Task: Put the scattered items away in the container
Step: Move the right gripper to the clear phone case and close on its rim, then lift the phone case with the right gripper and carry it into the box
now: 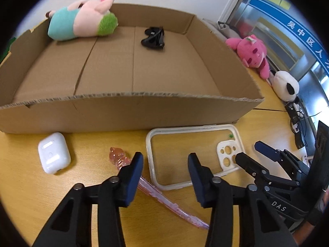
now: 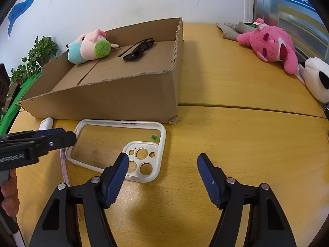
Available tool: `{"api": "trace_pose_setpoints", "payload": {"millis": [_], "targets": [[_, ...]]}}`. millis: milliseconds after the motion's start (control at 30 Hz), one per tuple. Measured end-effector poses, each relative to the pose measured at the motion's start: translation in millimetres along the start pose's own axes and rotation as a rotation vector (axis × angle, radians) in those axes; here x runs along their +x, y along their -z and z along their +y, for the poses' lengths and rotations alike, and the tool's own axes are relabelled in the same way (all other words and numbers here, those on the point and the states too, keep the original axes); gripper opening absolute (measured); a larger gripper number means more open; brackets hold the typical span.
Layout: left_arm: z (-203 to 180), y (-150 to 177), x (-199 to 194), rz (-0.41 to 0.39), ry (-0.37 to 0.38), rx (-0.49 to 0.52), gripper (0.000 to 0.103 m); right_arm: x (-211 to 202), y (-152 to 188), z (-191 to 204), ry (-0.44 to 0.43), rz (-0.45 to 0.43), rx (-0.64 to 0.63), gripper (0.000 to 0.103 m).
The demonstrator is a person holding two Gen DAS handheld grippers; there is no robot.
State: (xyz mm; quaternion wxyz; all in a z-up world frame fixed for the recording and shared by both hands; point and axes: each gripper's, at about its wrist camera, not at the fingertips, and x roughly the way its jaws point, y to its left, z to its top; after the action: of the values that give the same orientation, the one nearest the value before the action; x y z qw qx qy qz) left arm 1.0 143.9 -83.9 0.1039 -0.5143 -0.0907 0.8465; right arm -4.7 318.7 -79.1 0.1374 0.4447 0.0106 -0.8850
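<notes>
just in front of the cardboard box [image 1: 131, 113], on the bench [image 2: 236, 144], lies the phone case [image 1: 156, 177]: light, thin, probably bendy and slick, best pinched across one side rail. the left hand-held gripper [image 1: 165, 175] straddles its edge, jaws apart; the right hand-held gripper [image 2: 162, 177] hangs open, empty.

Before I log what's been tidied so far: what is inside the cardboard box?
Inside the cardboard box lie a pig plush in the far left corner and folded black sunglasses toward the back. The rest of the visible floor is bare cardboard; the strip just behind the near wall is hidden.
</notes>
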Motion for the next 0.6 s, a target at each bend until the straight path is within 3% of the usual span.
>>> {"api": "trace_pose_setpoints", "payload": {"millis": [67, 300, 500, 600], "targets": [[1, 1, 4, 0.012, -0.004, 0.001, 0.031, 3, 1, 0, 0.007, 0.004, -0.002, 0.066], [10, 2, 8, 0.011, -0.014, -0.008, 0.009, 8, 2, -6, 0.038, -0.006, -0.002, 0.036], [16, 2, 7, 0.012, 0.02, -0.019, 0.007, 10, 3, 3, 0.02, -0.008, -0.027, 0.009], [15, 3, 6, 0.012, 0.007, -0.012, 0.007, 10, 3, 7, 0.022, -0.003, -0.034, 0.009]]}}
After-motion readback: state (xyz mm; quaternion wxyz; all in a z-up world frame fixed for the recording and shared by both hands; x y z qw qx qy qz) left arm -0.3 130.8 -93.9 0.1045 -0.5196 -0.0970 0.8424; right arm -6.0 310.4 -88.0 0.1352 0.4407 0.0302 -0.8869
